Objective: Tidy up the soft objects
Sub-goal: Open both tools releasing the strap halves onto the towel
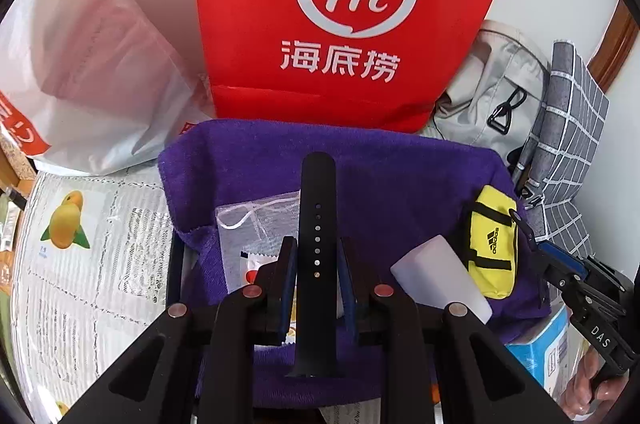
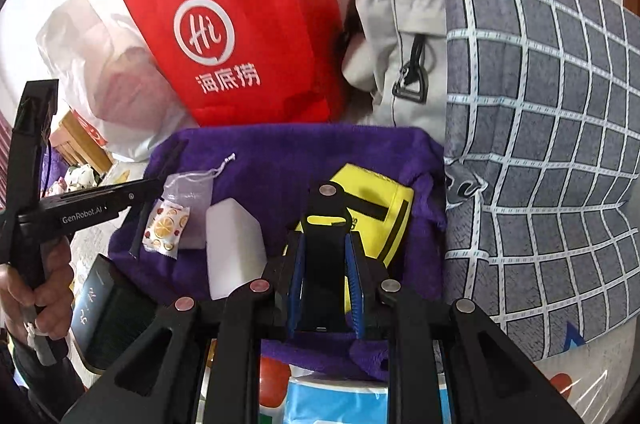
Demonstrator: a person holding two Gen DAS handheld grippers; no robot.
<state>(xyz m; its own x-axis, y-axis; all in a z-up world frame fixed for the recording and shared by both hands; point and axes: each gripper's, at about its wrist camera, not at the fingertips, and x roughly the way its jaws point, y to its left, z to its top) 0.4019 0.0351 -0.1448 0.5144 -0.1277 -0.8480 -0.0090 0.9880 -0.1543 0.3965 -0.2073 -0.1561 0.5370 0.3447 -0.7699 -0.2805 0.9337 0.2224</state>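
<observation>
My left gripper [image 1: 317, 248] is shut on a long black watch strap [image 1: 318, 199] with a row of holes, which stands up between the blue pads. My right gripper [image 2: 326, 244] is shut on the shorter buckle half of the strap [image 2: 326, 220]. Both hang over a purple towel [image 1: 400, 183] spread on the table. On the towel lie a yellow mini sports bag [image 1: 494, 248], a white sponge block [image 1: 436, 276], a mesh drawstring pouch [image 1: 256, 220] and a fruit-print snack packet [image 2: 166, 228]. The right gripper [image 1: 540, 248] shows at the right edge, the left gripper [image 2: 160, 179] at the left.
A red paper bag [image 1: 340, 15] stands behind the towel, with a white plastic bag [image 1: 88, 63] to its left and a grey fabric bag [image 1: 492, 91] to its right. A grey checked pillow [image 2: 540, 123] fills the right side. A blue box [image 1: 540, 348] and a dark notebook [image 2: 100, 316] lie near the front.
</observation>
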